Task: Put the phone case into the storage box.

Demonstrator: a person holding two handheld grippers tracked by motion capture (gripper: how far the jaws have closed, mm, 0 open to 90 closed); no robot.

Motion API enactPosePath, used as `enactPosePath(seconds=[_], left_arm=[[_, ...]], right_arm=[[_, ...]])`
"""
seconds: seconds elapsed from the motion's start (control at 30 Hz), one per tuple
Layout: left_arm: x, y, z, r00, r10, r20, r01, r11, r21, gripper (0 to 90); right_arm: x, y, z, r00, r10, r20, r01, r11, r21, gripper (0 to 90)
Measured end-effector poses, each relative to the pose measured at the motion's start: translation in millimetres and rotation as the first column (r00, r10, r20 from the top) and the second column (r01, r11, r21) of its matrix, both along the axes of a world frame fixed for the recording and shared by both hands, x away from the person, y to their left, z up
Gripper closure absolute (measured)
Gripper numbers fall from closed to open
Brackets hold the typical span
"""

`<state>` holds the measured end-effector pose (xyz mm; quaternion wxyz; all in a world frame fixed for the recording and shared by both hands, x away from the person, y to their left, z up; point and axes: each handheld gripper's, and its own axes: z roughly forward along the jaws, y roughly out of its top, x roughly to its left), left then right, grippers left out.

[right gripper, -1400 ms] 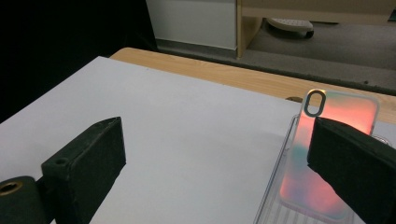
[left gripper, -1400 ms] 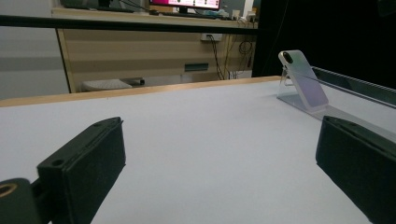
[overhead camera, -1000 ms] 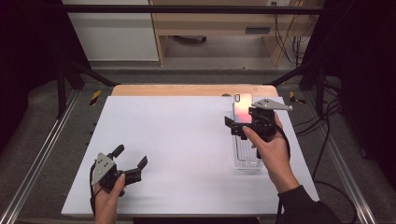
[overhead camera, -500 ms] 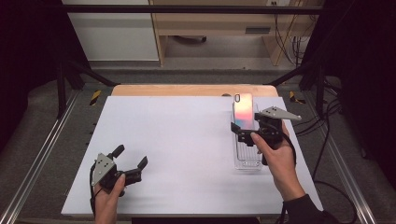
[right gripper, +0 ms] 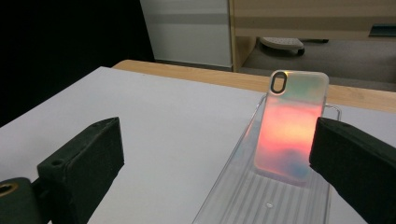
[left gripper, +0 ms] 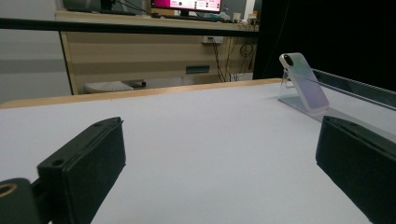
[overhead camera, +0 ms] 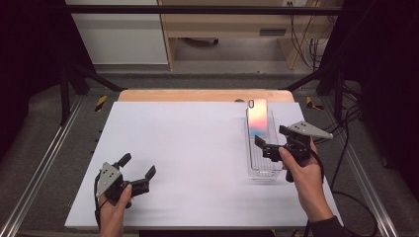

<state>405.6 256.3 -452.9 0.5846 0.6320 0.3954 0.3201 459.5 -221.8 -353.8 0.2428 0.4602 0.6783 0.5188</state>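
Observation:
An iridescent phone case (overhead camera: 257,118) (right gripper: 290,129) leans tilted at the far end of a clear ribbed plastic tray (overhead camera: 263,159) (right gripper: 266,196) on the right of the white table. It also appears far off in the left gripper view, the phone case (left gripper: 303,81). My right gripper (overhead camera: 275,139) (right gripper: 215,158) hovers open over the tray's near half, its jaws empty, the case a little beyond them. My left gripper (overhead camera: 138,168) (left gripper: 219,158) rests open near the table's front left with nothing between its jaws.
The white sheet (overhead camera: 183,148) covers a wooden tabletop (overhead camera: 197,95) whose far edge shows. Metal frame rails (overhead camera: 44,163) run along both sides. Cables (overhead camera: 346,148) trail at the right. Beyond the table stand a wooden cabinet (left gripper: 140,60) and a monitor (left gripper: 187,4).
My right gripper has drawn back toward the near edge along the tray, away from the phone case. The left gripper has stayed put.

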Motion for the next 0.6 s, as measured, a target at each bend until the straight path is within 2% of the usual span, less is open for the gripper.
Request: enactPosePath(seconds=[0.4,0.6], left_arm=[[-1.0,1.1,0.6,1.0000,0.001,0.005,-0.001,1.0000,0.001,1.1],[-2.7,2.5,1.5,0.9999,0.004,0.010,-0.004,1.0000,0.002,1.1]], right_arm=[[-8.6,-20.5,0.4,0.9989,-0.034,0.033,0.033,0.999,0.027,2.9],[-13.8,-29.0,-4.4,0.9974,-0.048,0.053,0.046,0.998,0.037,2.9]])
